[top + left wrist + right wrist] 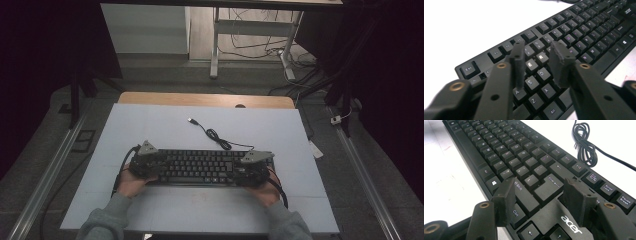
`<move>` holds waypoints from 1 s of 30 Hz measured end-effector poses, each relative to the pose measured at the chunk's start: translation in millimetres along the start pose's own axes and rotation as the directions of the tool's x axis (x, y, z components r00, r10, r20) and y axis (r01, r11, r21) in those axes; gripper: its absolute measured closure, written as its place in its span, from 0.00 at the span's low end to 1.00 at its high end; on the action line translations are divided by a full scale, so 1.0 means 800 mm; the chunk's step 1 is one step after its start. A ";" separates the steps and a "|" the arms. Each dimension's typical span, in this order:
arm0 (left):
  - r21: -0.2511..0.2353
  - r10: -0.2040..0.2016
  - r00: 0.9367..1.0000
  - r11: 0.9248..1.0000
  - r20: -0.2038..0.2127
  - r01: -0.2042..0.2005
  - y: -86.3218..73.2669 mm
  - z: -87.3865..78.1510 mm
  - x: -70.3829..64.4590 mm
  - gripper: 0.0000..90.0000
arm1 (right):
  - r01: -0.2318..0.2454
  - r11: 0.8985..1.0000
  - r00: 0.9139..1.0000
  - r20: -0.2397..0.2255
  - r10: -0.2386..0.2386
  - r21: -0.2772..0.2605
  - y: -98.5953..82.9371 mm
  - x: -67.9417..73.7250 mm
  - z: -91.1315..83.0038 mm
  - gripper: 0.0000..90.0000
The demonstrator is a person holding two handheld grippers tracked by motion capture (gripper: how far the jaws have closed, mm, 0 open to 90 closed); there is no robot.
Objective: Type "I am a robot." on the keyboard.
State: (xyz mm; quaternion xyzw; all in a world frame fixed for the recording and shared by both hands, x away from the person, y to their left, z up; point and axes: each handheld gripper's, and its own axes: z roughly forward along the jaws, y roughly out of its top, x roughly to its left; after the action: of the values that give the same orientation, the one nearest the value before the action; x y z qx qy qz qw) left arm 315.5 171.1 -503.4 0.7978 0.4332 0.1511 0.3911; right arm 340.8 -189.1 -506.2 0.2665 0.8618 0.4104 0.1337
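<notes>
A black Acer keyboard [200, 166] lies on the white table top [165, 125], close to the person's side. Its black cable [215, 134] runs up to a USB plug [192, 120]. My left gripper [148, 167] hovers over the keyboard's left end, open, jaws above the letter keys [534, 65] with nothing between them. My right gripper [249, 171] is open over the right end, its jaws straddling the Shift and Enter keys [536, 188]. A coiled part of the cable [584, 145] lies beyond the keyboard in the right gripper view.
The white top sits on a wooden table [205, 99]. Beyond it stand a desk frame [250, 30] and loose floor cables [295, 75]. Metal rails [50, 170] run along both sides. Grey sleeves [107, 220] enter from the bottom edge.
</notes>
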 end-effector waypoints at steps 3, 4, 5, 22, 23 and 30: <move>0.010 0.001 1.000 1.000 0.001 -0.001 0.001 0.004 -0.002 0.85 | 0.000 1.000 1.000 0.000 0.000 0.000 0.000 0.000 0.000 0.48; 0.014 0.004 1.000 1.000 0.004 -0.004 0.001 0.005 -0.002 0.88 | 0.000 1.000 1.000 0.001 0.000 0.000 0.000 0.000 0.000 0.48; 0.018 0.005 1.000 1.000 0.007 -0.005 0.002 0.006 -0.002 0.91 | 0.000 1.000 1.000 0.001 0.000 0.000 0.000 0.000 0.000 0.48; 0.064 0.023 1.000 0.998 0.020 -0.025 0.009 0.033 -0.011 0.98 | 0.001 1.000 1.000 0.003 -0.001 0.004 0.000 0.000 0.001 0.48; 0.067 0.023 1.000 0.997 0.016 -0.024 0.010 0.035 -0.011 0.98 | 0.001 1.000 1.000 0.003 -0.001 0.004 0.000 0.000 0.001 0.48; 0.078 0.019 1.000 0.997 0.007 -0.020 0.010 0.043 -0.010 0.98 | 0.003 1.000 1.000 0.002 -0.003 0.005 0.000 0.000 0.001 0.48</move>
State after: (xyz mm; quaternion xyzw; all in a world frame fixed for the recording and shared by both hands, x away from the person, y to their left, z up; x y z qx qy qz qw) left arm 335.2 145.3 -519.1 0.8172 0.4296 0.1353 0.3596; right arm 341.0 -188.3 -507.1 0.2661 0.8630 0.4079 0.1344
